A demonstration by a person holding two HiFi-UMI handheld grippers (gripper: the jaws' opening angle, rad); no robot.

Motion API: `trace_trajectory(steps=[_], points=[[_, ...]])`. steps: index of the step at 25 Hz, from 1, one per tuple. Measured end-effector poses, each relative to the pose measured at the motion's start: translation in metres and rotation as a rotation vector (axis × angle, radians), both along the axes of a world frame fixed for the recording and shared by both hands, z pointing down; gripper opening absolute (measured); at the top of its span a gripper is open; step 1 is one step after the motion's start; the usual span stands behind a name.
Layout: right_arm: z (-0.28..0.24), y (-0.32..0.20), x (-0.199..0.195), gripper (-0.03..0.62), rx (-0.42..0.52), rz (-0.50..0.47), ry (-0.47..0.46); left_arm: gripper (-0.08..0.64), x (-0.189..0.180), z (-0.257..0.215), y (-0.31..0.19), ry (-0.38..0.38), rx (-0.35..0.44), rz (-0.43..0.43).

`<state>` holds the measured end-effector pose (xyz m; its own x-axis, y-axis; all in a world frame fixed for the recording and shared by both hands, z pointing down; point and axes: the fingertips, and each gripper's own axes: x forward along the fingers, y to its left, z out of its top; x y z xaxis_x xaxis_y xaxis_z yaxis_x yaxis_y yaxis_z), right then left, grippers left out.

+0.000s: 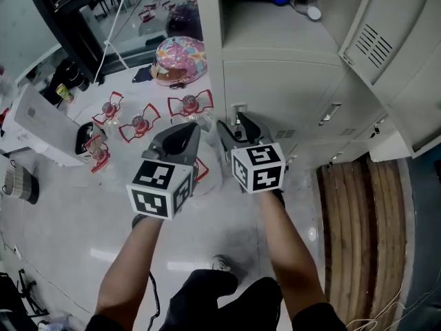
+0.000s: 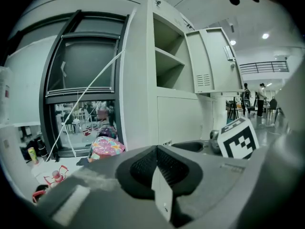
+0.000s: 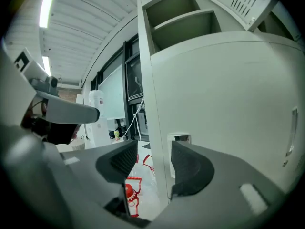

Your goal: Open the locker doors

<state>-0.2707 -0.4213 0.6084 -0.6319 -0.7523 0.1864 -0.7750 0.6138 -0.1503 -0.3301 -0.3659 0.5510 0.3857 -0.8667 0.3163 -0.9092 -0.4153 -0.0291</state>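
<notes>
Straight ahead of my right gripper [image 3: 153, 160], jaws spread and empty, is the closed locker door [image 3: 228, 99], its latch [image 3: 180, 138] just above the right-hand pad [image 3: 190, 166]. Worry: I pinch the cabinet edge [image 3: 155, 123] instead and slip off. Btw my left gripper [image 2: 157, 166] is pressed together, empty.

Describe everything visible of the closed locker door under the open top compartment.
The closed locker door is a plain pale grey panel, metal by its look, upright and flush under the open top compartment. A small silvery latch plate sits near its left edge. The right hand-held gripper holds open jaws astride the locker corner beside that latch; no contact shows.
</notes>
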Motion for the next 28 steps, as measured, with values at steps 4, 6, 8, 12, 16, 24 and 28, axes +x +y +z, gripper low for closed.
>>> trace_trajectory(steps=[4, 6, 8, 12, 16, 24, 28], points=[[0.017, -0.017, -0.003, 0.212, 0.010, 0.020, 0.013, 0.005, -0.012, 0.020, -0.003, 0.005, -0.003, -0.011], [0.022, -0.024, -0.004, 0.218, 0.027, 0.028, 0.029, 0.005, -0.016, 0.031, -0.004, 0.009, -0.005, -0.015], [0.025, -0.029, -0.006, 0.218, 0.033, 0.028, 0.037, 0.005, -0.019, 0.040, -0.004, 0.011, -0.009, -0.018], [0.028, -0.031, -0.010, 0.218, 0.040, 0.018, 0.037, 0.005, -0.026, 0.051, -0.001, 0.017, -0.017, -0.026], [0.028, -0.029, -0.010, 0.218, 0.026, 0.016, 0.028, 0.005, -0.032, 0.053, 0.005, 0.020, -0.026, -0.042], [0.029, -0.010, -0.002, 0.212, -0.021, -0.001, 0.058, 0.005, -0.014, 0.048, 0.026, 0.047, -0.066, -0.048], [0.029, 0.005, 0.003, 0.205, -0.040, -0.005, 0.049, 0.005, -0.006, 0.047, 0.041, 0.052, -0.084, -0.060]])
